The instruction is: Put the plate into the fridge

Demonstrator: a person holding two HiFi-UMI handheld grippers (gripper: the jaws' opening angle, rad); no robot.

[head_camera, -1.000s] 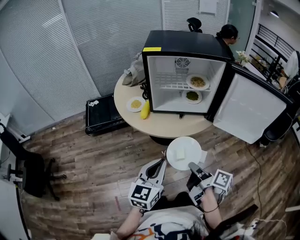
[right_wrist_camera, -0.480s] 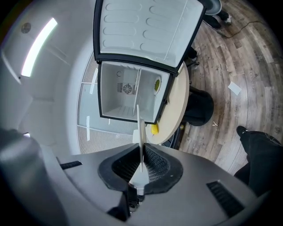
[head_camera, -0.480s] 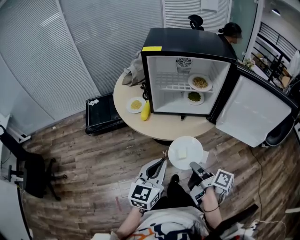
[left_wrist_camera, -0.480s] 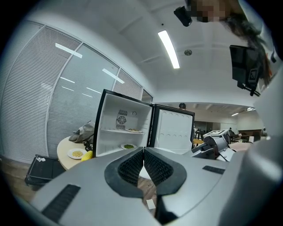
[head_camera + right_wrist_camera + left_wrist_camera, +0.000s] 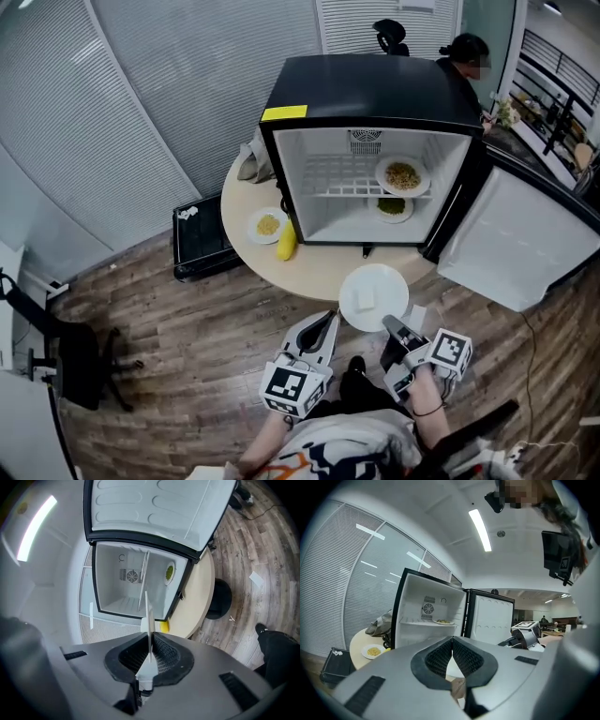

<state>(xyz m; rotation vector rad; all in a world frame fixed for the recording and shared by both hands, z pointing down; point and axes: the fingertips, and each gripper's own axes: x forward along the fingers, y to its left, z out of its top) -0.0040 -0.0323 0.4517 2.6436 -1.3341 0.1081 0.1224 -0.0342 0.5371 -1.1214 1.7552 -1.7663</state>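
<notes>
A white plate (image 5: 373, 296) with a small pale piece on it hangs level just before the round table's front edge. My right gripper (image 5: 389, 325) is shut on its near rim; in the right gripper view the plate (image 5: 149, 616) shows edge-on between the pads. The black mini fridge (image 5: 375, 150) stands open on the table, with its door (image 5: 511, 239) swung out to the right. My left gripper (image 5: 326, 321) is shut and holds nothing, just left of the plate. From the left gripper view the fridge (image 5: 426, 616) lies straight ahead.
Inside the fridge, one plate of food (image 5: 403, 175) sits on the wire shelf and another (image 5: 391, 206) lies below it. A plate of yellow food (image 5: 268, 225) and a yellow item (image 5: 287, 242) lie on the round table (image 5: 309, 267). A black case (image 5: 202, 234) is on the floor, with an office chair (image 5: 75, 356) at left and a person (image 5: 466, 52) behind the fridge.
The view has come nearer to the fridge, which now looks larger. The plate, still in my right gripper, has moved up towards the table edge. Both grippers keep their states.
</notes>
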